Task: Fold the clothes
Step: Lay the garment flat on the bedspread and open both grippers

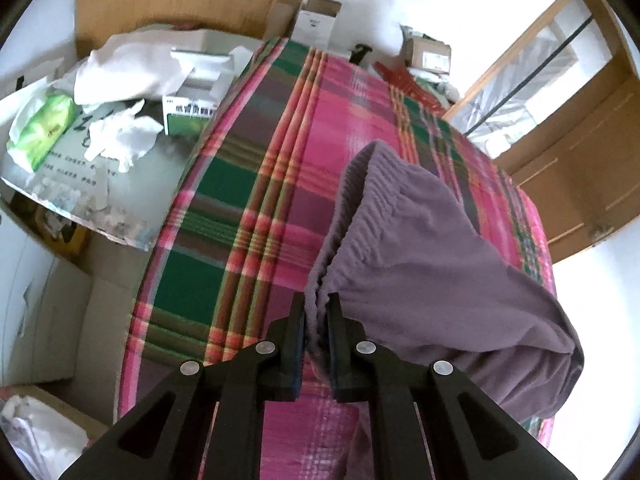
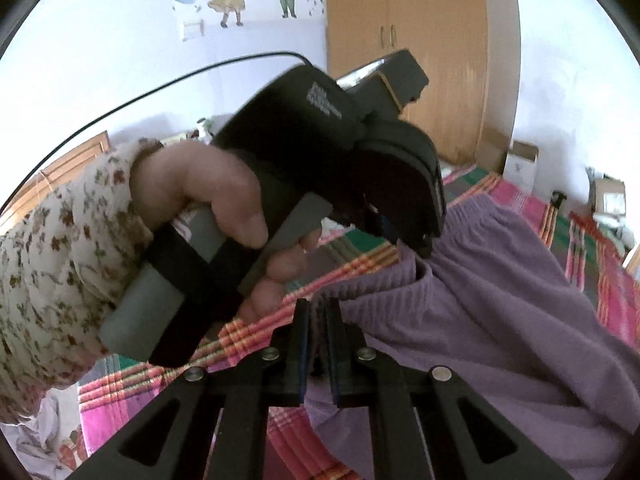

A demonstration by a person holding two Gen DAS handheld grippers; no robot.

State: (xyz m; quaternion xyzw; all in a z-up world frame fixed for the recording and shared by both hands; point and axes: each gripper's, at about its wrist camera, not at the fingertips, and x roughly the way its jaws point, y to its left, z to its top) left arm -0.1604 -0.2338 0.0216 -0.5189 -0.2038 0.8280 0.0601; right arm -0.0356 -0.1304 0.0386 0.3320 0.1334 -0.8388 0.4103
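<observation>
A purple garment (image 1: 420, 248) with a gathered elastic waistband hangs lifted above a bed with a pink, green and orange plaid cover (image 1: 248, 208). My left gripper (image 1: 317, 308) is shut on the waistband's edge. In the right wrist view my right gripper (image 2: 317, 312) is shut on another part of the same purple garment (image 2: 500, 312). The other handheld gripper (image 2: 340, 152) fills the middle of that view, held by a hand (image 2: 208, 196) in a floral sleeve, its jaws clamped on the cloth at the waistband.
Left of the bed are a round table with white cloths (image 1: 132, 68), boxes and a green packet (image 1: 44, 128). Cardboard boxes (image 1: 428, 54) stand at the far end of the bed. A wooden wardrobe (image 2: 408, 52) is by the wall.
</observation>
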